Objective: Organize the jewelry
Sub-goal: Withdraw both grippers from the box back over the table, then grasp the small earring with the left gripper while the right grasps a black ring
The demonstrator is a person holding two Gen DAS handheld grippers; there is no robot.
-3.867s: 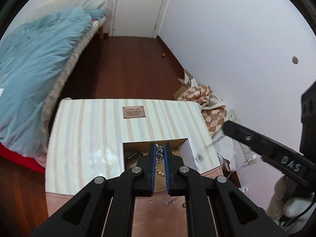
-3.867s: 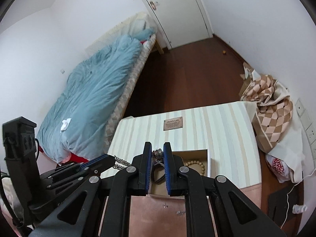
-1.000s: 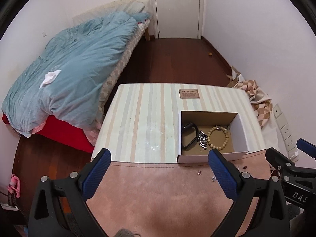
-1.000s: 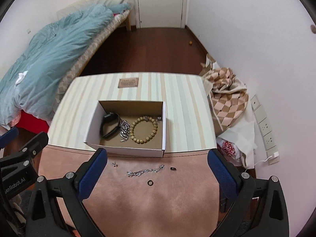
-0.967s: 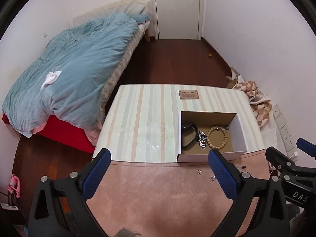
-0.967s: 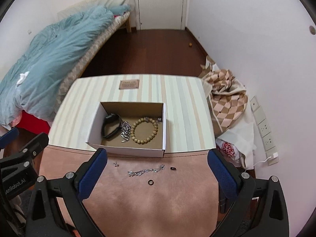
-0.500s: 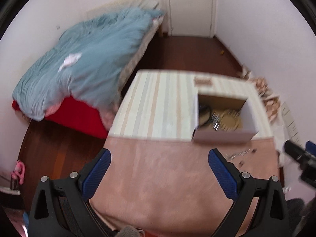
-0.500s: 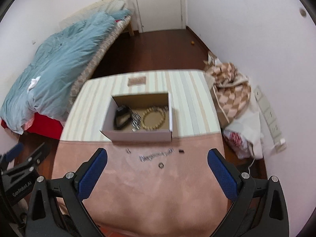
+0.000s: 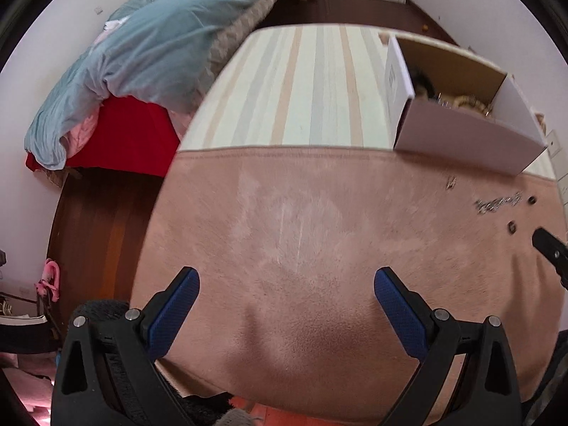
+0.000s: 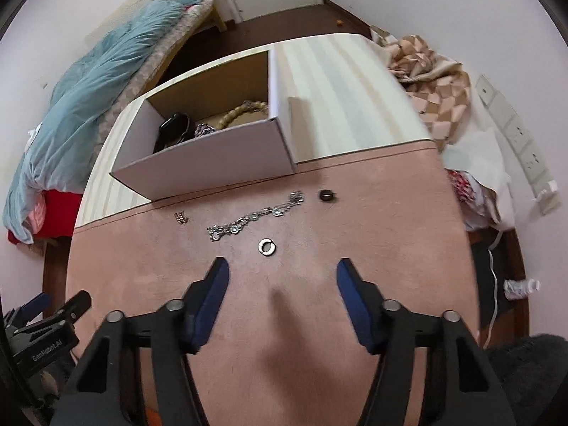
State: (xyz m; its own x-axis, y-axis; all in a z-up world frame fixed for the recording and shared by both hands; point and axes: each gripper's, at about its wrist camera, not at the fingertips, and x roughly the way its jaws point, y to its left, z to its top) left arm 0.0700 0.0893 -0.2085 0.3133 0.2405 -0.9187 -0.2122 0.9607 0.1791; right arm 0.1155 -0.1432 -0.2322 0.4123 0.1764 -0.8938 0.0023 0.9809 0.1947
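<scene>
Four small pieces of jewelry lie loose on the pink mat (image 10: 269, 326) that covers the near part of the tabletop (image 10: 340, 106), just in front of the white cardboard box (image 10: 209, 167). From the left in the right wrist view there is a tiny clip (image 10: 181, 217), then a silver chain bracelet (image 10: 256, 217) stretched slantwise, below it a silver ring (image 10: 267, 246), and at the right end a dark ring (image 10: 327, 195). Inside the box sit a black band (image 10: 174, 131), a silver chain (image 10: 204, 129) and a wooden bead bracelet (image 10: 245, 110). The left tool (image 9: 287, 285) hovers low over bare mat with its jaws spread wide and nothing between them. The right tool (image 10: 282, 269) has just been closing; its jaws are half open and empty, pointing down just short of the silver ring.
</scene>
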